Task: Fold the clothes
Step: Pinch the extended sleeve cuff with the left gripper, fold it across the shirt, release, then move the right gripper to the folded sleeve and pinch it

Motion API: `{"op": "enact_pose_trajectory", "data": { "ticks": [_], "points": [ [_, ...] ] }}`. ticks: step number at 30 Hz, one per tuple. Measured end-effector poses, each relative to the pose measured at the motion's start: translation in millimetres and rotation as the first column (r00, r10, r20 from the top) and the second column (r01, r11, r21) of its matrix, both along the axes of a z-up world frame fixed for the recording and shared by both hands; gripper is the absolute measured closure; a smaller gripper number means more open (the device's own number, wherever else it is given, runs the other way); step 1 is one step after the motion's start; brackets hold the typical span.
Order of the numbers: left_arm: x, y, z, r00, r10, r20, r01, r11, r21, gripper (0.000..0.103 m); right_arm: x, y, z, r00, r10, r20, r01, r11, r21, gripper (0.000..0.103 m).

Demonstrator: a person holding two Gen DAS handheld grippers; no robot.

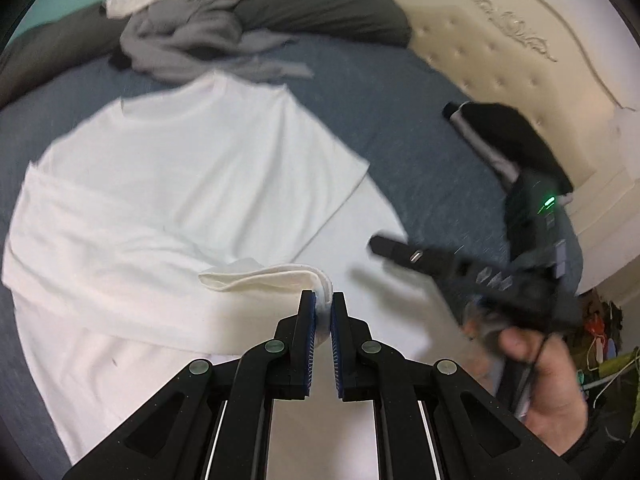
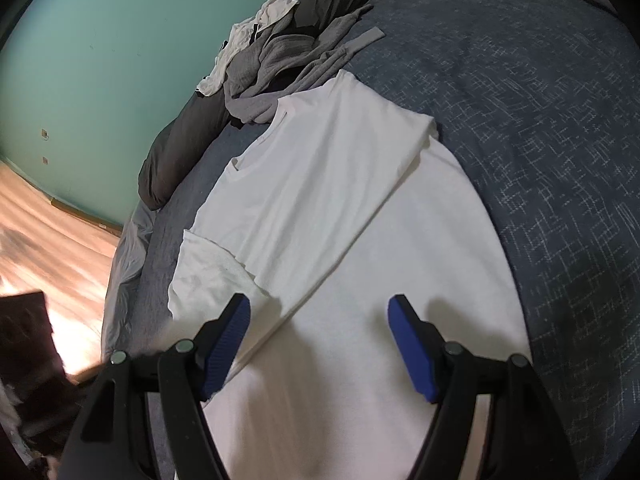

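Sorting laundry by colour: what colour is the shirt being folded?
White: the shirt shows best in the right wrist view.

One white shirt (image 2: 340,216); two grippers (image 1: 323,312)

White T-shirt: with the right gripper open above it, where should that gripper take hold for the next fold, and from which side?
Probably the hem edge of the white T-shirt beside the right gripper, coming from the bedspread side: there the edge lies flat and free. The left gripper already pinches a bunched edge.
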State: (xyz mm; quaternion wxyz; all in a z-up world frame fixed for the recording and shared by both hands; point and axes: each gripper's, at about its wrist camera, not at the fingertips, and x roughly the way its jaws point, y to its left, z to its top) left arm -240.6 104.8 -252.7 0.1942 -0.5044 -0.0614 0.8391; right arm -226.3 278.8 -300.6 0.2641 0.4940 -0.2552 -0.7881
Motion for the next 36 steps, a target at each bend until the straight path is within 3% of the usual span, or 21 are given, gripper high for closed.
{"op": "enact_pose_trajectory", "data": {
  "ticks": [2, 6, 13, 22, 31, 36],
  "points": [
    [-1, -9, -10, 0.999, 0.033, 0.035, -0.034, 0.999, 0.02, 0.088, -1, -3, 0, 1.0, 0.007, 0.002, -0.007, 1.0, -0.002, 0.031],
    [3, -31, -10, 0.996, 0.077, 0.05, -0.081, 0.993, 0.081, 0.061, 1, -12, -2, 0.999, 0.038, 0.008, -0.038, 0.999, 0.002, 0.031],
    [21, -94, -12, 0.975, 0.221, 0.036, -0.224, 0.964, 0.142, 0.06, 9, -36, -5, 0.994, 0.107, 0.01, -0.107, 0.994, 0.037, 0.031],
    [42, -174, -48, 0.906, 0.424, 0.003, -0.423, 0.902, 0.088, 0.06, 30, -94, -27, 0.961, 0.274, 0.046, -0.278, 0.946, 0.164, 0.031],
    [55, -201, -89, 0.893, 0.449, 0.043, -0.451, 0.89, 0.069, 0.059, 46, -113, -34, 0.951, 0.309, 0.004, -0.296, 0.908, 0.298, 0.031],
    [59, -198, -99, 0.9, 0.434, 0.029, -0.435, 0.9, 0.038, 0.058, 49, -118, -32, 0.945, 0.327, -0.015, -0.3, 0.884, 0.359, 0.051]
  ]
}}
